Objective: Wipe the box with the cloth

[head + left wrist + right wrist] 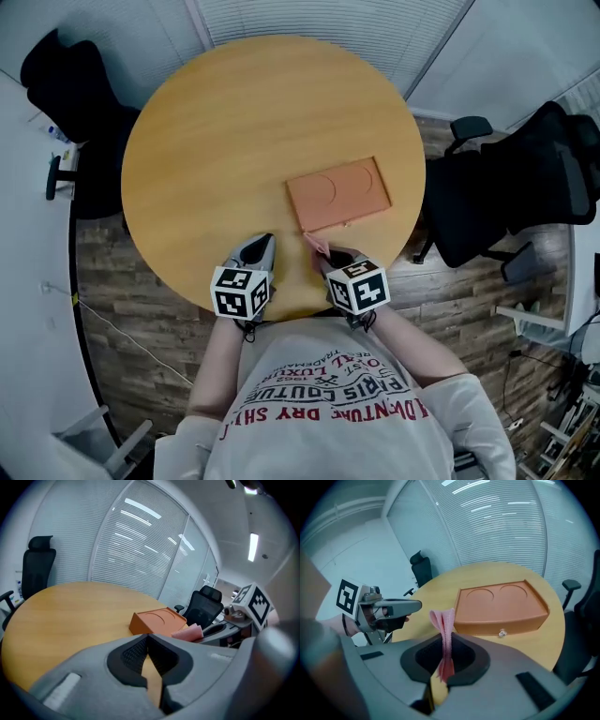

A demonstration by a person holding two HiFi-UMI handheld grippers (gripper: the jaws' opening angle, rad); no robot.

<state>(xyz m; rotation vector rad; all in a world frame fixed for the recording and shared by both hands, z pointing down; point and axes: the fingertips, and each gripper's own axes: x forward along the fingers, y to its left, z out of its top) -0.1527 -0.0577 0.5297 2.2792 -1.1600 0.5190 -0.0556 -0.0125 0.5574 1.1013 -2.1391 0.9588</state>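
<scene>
An orange flat box (338, 193) with two round hollows in its top lies on the round wooden table (234, 131), toward the near right. The box (501, 604) has a small knob on its front face. A pink cloth (445, 634) stands folded between the jaws of my right gripper (443, 667), which is shut on it just short of the box. From above, the cloth (317, 246) pokes out ahead of the right gripper (330, 259). My left gripper (259, 249) is shut and empty, left of the box (159, 620).
Black office chairs (506, 202) stand right of the table, and another chair (70, 94) at the far left. Window blinds (328, 23) run behind the table. The floor is wood planks with a cable (122, 333) at the left.
</scene>
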